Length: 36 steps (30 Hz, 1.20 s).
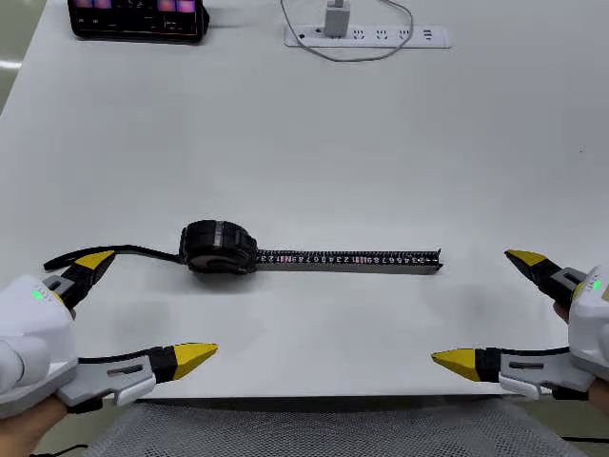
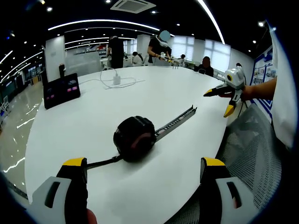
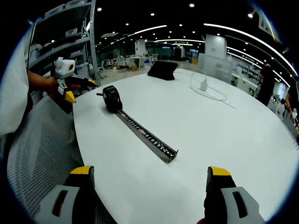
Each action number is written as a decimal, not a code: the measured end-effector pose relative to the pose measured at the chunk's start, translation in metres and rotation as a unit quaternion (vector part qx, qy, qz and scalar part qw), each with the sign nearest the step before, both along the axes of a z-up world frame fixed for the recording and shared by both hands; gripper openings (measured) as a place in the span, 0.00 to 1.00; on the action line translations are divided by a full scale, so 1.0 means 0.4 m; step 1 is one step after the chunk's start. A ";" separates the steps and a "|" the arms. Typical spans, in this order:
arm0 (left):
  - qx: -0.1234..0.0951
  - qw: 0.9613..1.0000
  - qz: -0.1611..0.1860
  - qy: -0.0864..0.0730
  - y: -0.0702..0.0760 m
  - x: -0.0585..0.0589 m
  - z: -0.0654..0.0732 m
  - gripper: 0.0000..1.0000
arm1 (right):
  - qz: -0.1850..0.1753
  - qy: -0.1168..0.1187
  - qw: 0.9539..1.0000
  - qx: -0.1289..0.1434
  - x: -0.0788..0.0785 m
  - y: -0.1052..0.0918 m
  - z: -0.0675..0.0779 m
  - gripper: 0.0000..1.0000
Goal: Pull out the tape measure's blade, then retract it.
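A black tape measure point(image 1: 219, 248) lies on the white table point(image 1: 314, 143), its dark blade point(image 1: 347, 259) pulled out to the right and ending in a hook point(image 1: 438, 260). A black strap point(image 1: 114, 253) trails left from the case. My left gripper point(image 1: 147, 309) stands open at the near left, short of the case point(image 2: 134, 138), nothing between its yellow-tipped fingers point(image 2: 74, 164). My right gripper point(image 1: 495, 309) stands open at the near right, apart from the blade's end point(image 3: 169, 155). The case point(image 3: 111, 98) lies beyond the blade point(image 3: 142, 134) in the right gripper view.
A white power strip point(image 1: 366, 36) with a plugged charger and cable sits at the far edge. A dark device with a lit screen point(image 1: 138, 17) stands at the far left. A mesh chair point(image 1: 314, 433) is at the near table edge. People stand in the background point(image 2: 159, 46).
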<state>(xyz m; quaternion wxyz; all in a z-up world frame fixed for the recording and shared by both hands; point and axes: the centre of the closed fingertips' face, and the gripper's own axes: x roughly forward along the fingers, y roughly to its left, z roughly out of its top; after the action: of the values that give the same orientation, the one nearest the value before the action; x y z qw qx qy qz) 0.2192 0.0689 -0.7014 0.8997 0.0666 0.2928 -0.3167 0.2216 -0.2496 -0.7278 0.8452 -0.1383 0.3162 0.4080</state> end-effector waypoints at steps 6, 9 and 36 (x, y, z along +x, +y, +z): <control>0.000 1.000 0.001 -0.003 -0.022 0.014 0.000 0.99 | 0.005 0.000 1.000 -0.002 0.012 -0.003 0.003 0.99; -0.001 1.000 0.004 -0.004 -0.032 0.025 0.000 0.99 | 0.006 0.000 1.000 -0.004 0.019 -0.007 0.001 0.99; -0.049 0.997 0.058 0.018 -0.098 0.093 -0.027 0.98 | 0.006 0.023 1.000 0.006 0.033 -0.008 -0.003 0.95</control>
<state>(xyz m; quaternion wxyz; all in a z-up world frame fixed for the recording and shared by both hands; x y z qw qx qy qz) 0.2563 0.0295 -0.7121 0.9132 0.0001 0.2966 -0.2793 0.2347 -0.2526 -0.7292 0.8361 -0.1256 0.3323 0.4180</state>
